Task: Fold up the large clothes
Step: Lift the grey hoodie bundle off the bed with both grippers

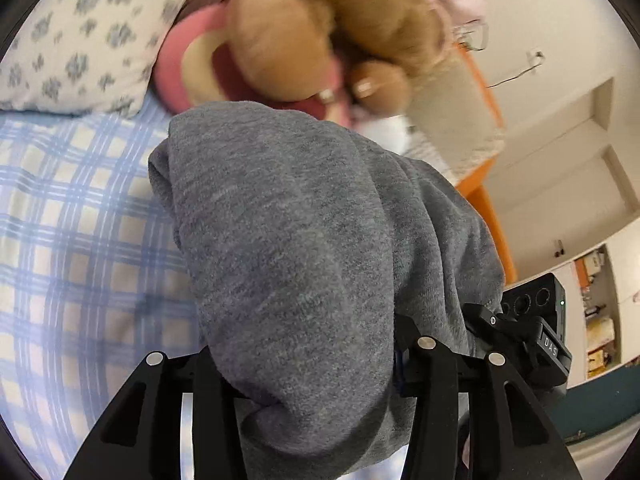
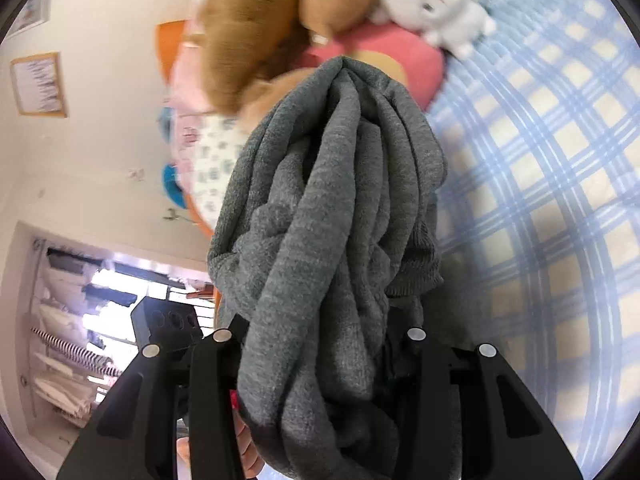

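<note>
Fabric fills the middle of both wrist views: we count one grey garment (image 1: 304, 264), a thick knit piece, bunched into each of our two tools. Our left hand-held gripper (image 1: 316, 380) has its jaws drawn in around a smooth, rounded fold of the grey garment, and the cloth spills forward over the fingers, so we read it as clamped on the cloth. Our right hand-held gripper (image 2: 320, 364) likewise has its jaws closed in on a gathered bundle of the same garment (image 2: 332, 216), here pleated into several long ridges, with a ribbed hem hanging at the right side. The garment sits lifted above the bed (image 1: 80, 232), whose sheet is a blue and cream check; we cannot tell whether any part of it touches the sheet. Toward the head edge of the bed we count one brown plush toy (image 1: 328, 28), blurred, lying over one pink cushion (image 1: 180, 64), and one white plush toy (image 2: 436, 4) beside them in the right view. One patterned pillow (image 1: 80, 36) lies at the bed's far left corner in the left view. Beyond the bed edge we see one framed notice (image 2: 38, 84) on the wall and open shelves (image 2: 76, 344) stacked with papers.
</note>
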A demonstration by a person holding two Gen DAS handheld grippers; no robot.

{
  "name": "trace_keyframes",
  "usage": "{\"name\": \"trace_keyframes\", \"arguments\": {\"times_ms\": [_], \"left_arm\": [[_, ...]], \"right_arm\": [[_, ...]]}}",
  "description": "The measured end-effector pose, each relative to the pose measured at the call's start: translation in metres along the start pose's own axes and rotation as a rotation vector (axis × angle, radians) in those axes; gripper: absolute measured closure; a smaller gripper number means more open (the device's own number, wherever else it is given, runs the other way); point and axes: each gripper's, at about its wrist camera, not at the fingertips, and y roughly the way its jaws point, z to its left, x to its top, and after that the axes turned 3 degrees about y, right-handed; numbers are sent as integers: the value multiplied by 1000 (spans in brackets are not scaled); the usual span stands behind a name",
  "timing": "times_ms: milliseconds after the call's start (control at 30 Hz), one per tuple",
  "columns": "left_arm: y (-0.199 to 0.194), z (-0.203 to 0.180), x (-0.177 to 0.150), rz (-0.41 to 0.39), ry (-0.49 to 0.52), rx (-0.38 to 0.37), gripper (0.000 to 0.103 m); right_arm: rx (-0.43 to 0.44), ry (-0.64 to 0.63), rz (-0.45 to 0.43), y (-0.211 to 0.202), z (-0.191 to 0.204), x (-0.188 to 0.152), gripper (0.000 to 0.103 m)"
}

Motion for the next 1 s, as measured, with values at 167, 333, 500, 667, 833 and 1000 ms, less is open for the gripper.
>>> {"name": "trace_keyframes", "arguments": {"times_ms": [167, 333, 500, 667, 833, 1000], "left_arm": [[-44, -66, -18, -8, 42, -22, 55], [-58, -134, -40, 20, 73, -58, 54], [-30, -223, -65, 65, 131, -92, 54], [18, -303, -85, 99, 185, -177, 54], [71, -389, -122, 143, 258, -254, 54], [106, -453, -157, 137, 282, -330, 54]], "right_arm": [[28, -27, -35, -58, 46, -20, 60], [47, -13, -92, -131, 68, -31, 60], [53, 10, -186, -228, 50, -31, 60], [36, 21, -275, -328, 21, -25, 60], [-29, 31, -367, -428, -16, -24, 60], [-77, 34, -450, -512, -44, -32, 60]]}}
